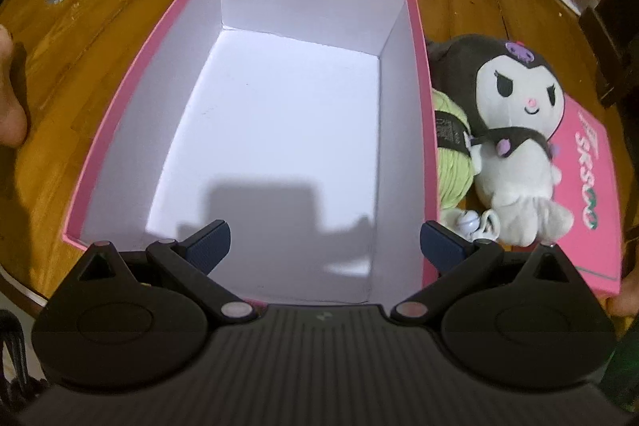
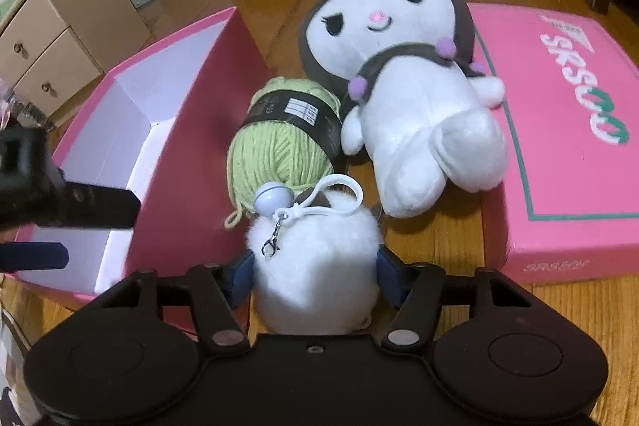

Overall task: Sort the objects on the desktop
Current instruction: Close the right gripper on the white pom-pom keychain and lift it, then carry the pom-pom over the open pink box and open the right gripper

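Left tongs (image 1: 323, 246): spread wide with nothing between the pads, hovering over the near end of the pink box; also seen at the left edge of the right wrist view (image 2: 68, 226).
Pink box (image 1: 419, 74): lidless, white inside, nothing in it, standing on the wooden floor (image 1: 120, 6).
Green yarn ball (image 2: 279, 146): dark label band around it, lying on the floor just beside the box's right wall, touching the plush doll.
White fluffy pompom keychain (image 2: 315, 266): on the floor in front of the yarn, with a white plastic clip, a small metal clasp and a pale bell (image 2: 268, 198) on top.
Right tongs (image 2: 315, 266): closed in on the pompom, a blue pad pressing each side.
Kuromi plush doll (image 2: 399, 98): lying on its back, leaning partly onto the lid.
Pink lid (image 2: 567, 130): flat on the floor at far right, printed lettering facing up.
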Motion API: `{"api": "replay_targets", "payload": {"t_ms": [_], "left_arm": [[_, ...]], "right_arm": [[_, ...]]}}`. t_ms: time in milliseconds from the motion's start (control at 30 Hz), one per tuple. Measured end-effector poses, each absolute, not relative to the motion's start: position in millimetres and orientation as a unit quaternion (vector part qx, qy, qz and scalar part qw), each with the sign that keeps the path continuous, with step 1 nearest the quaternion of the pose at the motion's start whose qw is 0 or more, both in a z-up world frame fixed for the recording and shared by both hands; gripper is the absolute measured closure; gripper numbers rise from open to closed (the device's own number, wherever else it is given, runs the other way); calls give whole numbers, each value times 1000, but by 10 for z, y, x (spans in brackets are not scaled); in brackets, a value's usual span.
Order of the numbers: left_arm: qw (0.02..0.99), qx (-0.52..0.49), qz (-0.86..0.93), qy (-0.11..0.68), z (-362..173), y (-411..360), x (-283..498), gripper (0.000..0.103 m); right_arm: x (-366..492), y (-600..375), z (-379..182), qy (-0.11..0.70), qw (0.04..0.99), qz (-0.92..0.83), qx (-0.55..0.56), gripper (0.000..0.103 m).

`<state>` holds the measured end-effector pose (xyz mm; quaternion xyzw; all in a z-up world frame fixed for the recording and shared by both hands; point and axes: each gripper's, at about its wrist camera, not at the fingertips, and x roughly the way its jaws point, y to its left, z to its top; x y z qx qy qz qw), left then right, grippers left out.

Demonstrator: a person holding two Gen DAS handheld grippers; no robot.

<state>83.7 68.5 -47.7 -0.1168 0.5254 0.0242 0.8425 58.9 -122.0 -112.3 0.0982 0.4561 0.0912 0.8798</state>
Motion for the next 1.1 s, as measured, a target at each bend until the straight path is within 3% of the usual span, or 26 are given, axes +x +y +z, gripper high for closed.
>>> {"api": "replay_targets", "payload": {"t_ms": [400, 900, 1100], "left_arm": [[860, -134, -15, 492, -233, 678, 712, 0], [891, -198, -28, 408, 311, 1008, 603, 0], [883, -199, -8, 425, 136, 1166, 729, 0]], "right_arm": [[438, -1317, -637, 402, 900, 100, 138, 39], [273, -692, -24, 312, 917, 247, 21, 39], [591, -340, -162, 343, 900, 269, -7, 39]]}}
